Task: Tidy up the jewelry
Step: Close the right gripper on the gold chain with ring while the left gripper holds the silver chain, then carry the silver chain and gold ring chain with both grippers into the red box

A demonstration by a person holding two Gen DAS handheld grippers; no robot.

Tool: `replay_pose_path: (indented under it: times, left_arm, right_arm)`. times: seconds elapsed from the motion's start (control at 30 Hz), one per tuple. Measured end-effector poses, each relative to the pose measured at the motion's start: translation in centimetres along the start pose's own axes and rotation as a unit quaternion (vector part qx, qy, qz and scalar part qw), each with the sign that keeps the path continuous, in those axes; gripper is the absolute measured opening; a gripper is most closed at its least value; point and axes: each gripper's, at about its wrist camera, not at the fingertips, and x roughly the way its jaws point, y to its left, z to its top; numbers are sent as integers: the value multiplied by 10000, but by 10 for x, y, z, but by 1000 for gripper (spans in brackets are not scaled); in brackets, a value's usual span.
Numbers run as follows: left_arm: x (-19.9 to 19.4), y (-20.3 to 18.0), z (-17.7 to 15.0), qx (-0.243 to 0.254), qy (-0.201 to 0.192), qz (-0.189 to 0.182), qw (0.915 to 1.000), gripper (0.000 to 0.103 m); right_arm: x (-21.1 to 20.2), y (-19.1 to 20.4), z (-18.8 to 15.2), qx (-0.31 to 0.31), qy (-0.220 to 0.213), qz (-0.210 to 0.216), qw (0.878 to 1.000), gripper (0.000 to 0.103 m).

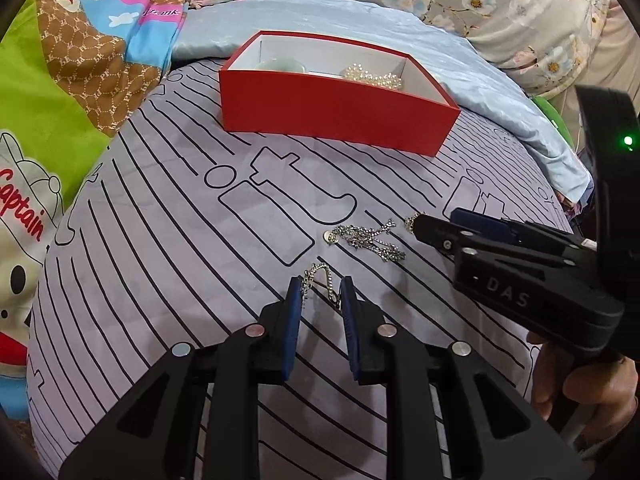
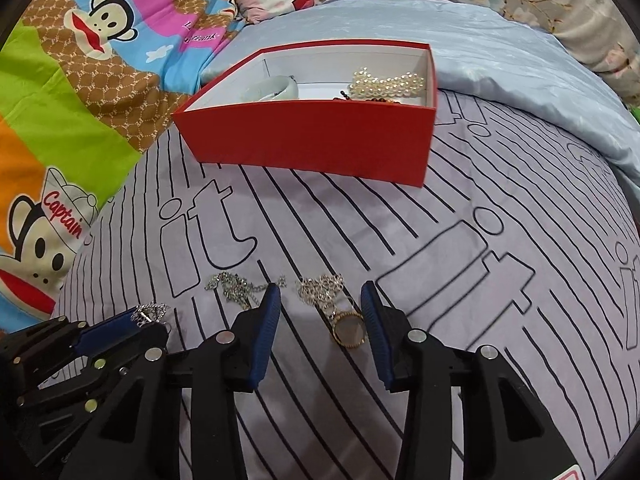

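Small silver chain [image 1: 318, 280] lies on striped sheet [image 1: 160, 260] between your left gripper [image 1: 320, 290] fingers, spread, not pinching. Tangled silver necklace [image 1: 366, 240] just beyond. Gold-ringed pendant necklace [image 2: 340, 312] sits between your right gripper [image 2: 320, 300] fingers, also spread. Red box [image 2: 312, 140] farther back holds pearl strand [image 2: 388, 82] and pale bangle [image 2: 276, 88].

On the bed [image 2: 360, 232], the box [image 2: 312, 140] sits toward the far edge holding pearls [image 2: 386, 82] and a bangle [image 2: 276, 90]; three chains lie nearer: chain [image 2: 236, 286], pendant necklace [image 2: 336, 308], small chain [image 1: 318, 280].
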Motion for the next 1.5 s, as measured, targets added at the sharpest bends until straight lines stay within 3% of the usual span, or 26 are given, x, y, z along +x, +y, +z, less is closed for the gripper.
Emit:
replay_pose_path:
  times: [0.43, 0.63, 0.77, 1.03, 1.1, 1.23, 1.43, 1.5]
  left_arm:
    - [1, 5, 3, -86, 5, 13, 10000, 19]
    - [0, 5, 3, -82, 2, 27, 10000, 19]
    - [0, 6, 4, -86, -14, 41, 10000, 19]
    - [0, 5, 4, -89, 5, 33, 10000, 19]
    - [0, 5, 4, -90, 16, 35, 10000, 19]
    - [1, 5, 4, -94, 26, 26, 9999, 19]
    - [1, 6, 4, -95, 34, 21, 9999, 19]
    - [2, 6, 4, -89, 34, 19, 10000, 19]
  right_arm:
    - [13, 0, -1, -118, 116, -77, 9998, 20]
    - [11, 0, -2, -108, 107, -64, 9999, 18]
    - [7, -2, -1, -71, 90, -15, 9999, 3]
    - [7, -4, -1, -65, 108, 35, 9999, 4]
    - [7, -5, 0, -39, 116, 13, 9999, 13]
    - [9, -4, 0, -70, 144, -10, 9999, 18]
    - [11, -4, -1, -44, 143, 16, 9999, 17]
    - [11, -4, 0, -46, 149, 28, 9999, 11]
